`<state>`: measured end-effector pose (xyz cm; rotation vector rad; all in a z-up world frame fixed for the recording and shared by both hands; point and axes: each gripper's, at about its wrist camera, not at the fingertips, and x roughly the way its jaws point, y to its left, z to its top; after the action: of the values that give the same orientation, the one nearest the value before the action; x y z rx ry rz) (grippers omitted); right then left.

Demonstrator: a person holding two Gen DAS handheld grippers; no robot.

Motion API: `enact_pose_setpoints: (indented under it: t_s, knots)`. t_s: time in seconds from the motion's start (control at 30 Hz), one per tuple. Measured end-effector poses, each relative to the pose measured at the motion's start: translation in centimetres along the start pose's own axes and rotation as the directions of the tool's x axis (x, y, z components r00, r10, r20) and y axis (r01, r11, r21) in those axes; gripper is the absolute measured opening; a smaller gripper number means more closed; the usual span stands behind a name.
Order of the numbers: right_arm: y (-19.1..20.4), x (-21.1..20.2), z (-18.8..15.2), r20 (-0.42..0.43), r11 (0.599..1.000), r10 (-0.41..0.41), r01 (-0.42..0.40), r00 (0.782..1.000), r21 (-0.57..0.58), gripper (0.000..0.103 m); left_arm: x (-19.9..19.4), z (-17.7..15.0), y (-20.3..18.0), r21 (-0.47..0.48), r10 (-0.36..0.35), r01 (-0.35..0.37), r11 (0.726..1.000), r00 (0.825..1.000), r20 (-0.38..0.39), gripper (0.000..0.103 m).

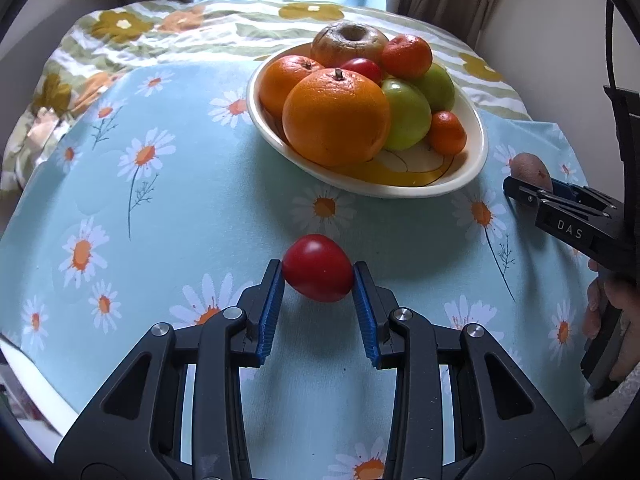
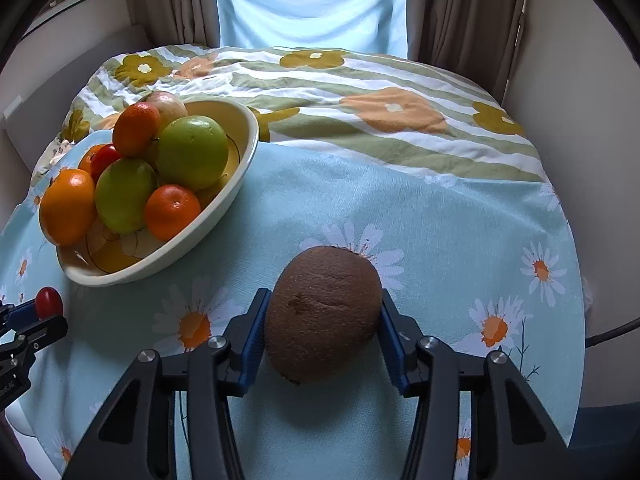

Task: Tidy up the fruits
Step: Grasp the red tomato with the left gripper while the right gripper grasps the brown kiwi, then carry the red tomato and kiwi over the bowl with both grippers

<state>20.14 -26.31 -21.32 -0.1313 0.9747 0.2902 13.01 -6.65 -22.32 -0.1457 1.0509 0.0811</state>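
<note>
A small red tomato (image 1: pixel 318 268) is pinched between the blue ribbed pads of the left gripper (image 1: pixel 318 280) and is held just above the daisy-printed blue cloth (image 1: pixel 200 208), with its shadow cast beneath it. A brown kiwi (image 2: pixel 324 314) is framed by the pads of the right gripper (image 2: pixel 323 320); both pads are pressed against its flanks, and the fruit appears to lie on the cloth, though contact beneath it cannot be made out.

Beyond the tomato, an oval cream bowl (image 1: pixel 476 160) is seen on the cloth, well apart from both grippers. It is filled with a large orange (image 1: pixel 336 116), a second orange (image 1: pixel 286 80) behind it, two green fruits (image 1: pixel 406 114), three small mandarins (image 1: pixel 448 132), a small red tomato (image 1: pixel 362 69) and a dull brownish apple (image 1: pixel 348 42) at the back.

Further out, a striped quilt with flower patches (image 2: pixel 380 120) is spread under the cloth, and curtains (image 2: pixel 460 12) are hung beside a bright window.
</note>
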Motion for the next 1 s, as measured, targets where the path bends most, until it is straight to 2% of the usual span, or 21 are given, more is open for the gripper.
enact_pose_setpoints:
  t_s: [0.27, 0.6, 0.8, 1.0]
  knots:
    - [0.2, -2.4, 0.2, 0.024, 1.0, 0.023, -0.023, 0.999, -0.009, 0.045, -3.1, -0.1, -0.1, -0.006, 0.0, 0.0, 1.0, 0.999, 0.042, 0.04]
    - [0.7, -7.9, 0.9, 0.054, 0.998, 0.058, -0.057, 0.997, -0.025, 0.045, -9.2, 0.6, -0.5, -0.002, 0.003, -0.003, 1.0, 0.992, 0.126, 0.04]
    - [1.1, -11.4, 1.8, 0.04, 0.994, 0.097, -0.095, 0.994, -0.045, 0.045, -12.3, 2.2, -0.7, 0.024, -0.019, 0.015, 1.0, 0.985, 0.172, 0.04]
    - [1.9, -13.5, 3.1, 0.048, 0.992, 0.109, -0.106, 0.993, -0.064, 0.045, -13.0, 5.1, -0.2, 0.061, -0.053, 0.041, 0.997, 0.978, 0.204, 0.04]
